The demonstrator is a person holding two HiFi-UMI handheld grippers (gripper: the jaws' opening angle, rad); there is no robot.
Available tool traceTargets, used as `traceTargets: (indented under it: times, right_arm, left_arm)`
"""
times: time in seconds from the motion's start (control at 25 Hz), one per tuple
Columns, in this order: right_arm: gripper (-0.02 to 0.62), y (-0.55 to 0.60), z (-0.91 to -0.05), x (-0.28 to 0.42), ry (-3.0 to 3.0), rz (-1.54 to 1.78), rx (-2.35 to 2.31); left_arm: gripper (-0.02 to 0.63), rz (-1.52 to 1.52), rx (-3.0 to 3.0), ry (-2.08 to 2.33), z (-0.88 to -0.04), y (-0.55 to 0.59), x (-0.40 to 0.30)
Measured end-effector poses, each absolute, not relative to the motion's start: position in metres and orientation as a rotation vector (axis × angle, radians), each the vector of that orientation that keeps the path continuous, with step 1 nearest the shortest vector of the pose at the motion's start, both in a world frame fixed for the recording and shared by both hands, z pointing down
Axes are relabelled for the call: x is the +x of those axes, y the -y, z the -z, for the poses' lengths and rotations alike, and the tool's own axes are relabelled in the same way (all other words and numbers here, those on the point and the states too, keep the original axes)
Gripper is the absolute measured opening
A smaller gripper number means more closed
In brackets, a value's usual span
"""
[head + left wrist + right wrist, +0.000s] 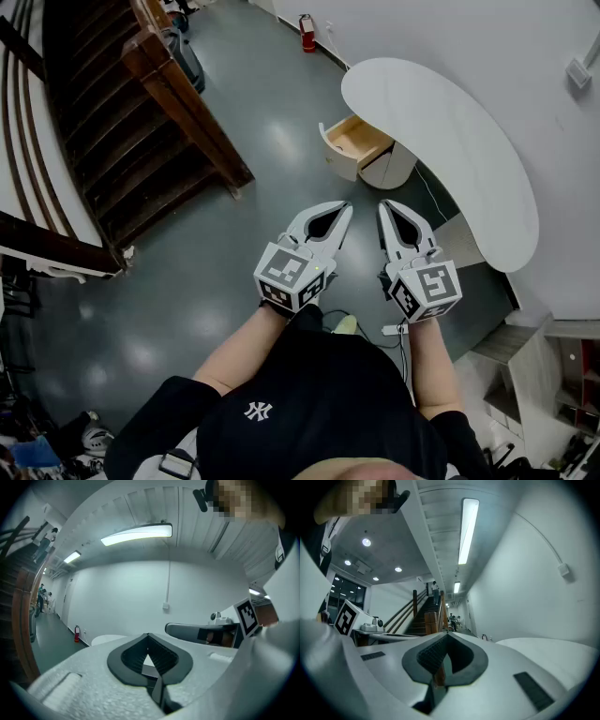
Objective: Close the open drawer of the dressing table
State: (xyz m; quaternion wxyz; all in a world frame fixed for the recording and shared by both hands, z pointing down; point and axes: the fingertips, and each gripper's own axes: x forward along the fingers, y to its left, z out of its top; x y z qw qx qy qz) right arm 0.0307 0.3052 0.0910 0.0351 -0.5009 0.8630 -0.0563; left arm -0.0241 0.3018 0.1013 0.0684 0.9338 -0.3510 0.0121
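The white dressing table [452, 141] with a curved top stands against the right wall. Its drawer [352, 141] is pulled out toward the left and shows a pale wooden inside. Both grippers hang side by side in front of my body, over the grey floor and short of the drawer. My left gripper [344, 207] has its jaws together and holds nothing. The right gripper [384, 205] is also shut and empty. In the left gripper view the jaws [148, 635] meet at the tip, with the table top [108, 640] far ahead. In the right gripper view the jaws [447, 634] are pressed together too.
A dark wooden staircase [141, 122] fills the left side, its newel post reaching toward the middle. A red fire extinguisher [307, 31] stands by the far wall. A white cable [424, 192] trails under the table. Shelving [553, 375] sits at the lower right.
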Motion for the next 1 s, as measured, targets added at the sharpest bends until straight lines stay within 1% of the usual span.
traceTargets:
  times: [0.52, 1.0]
  right_arm:
    - [0.015, -0.318, -0.089, 0.047, -2.651, 0.196, -1.519]
    - [0.015, -0.308, -0.100, 0.074, -2.590, 0.281, -1.503]
  left_arm:
    - [0.009, -0.040, 2.814, 1.052, -0.099, -0.314, -0.006]
    - [0.011, -0.074, 2.749, 1.152, -0.121, -0.292, -0.007]
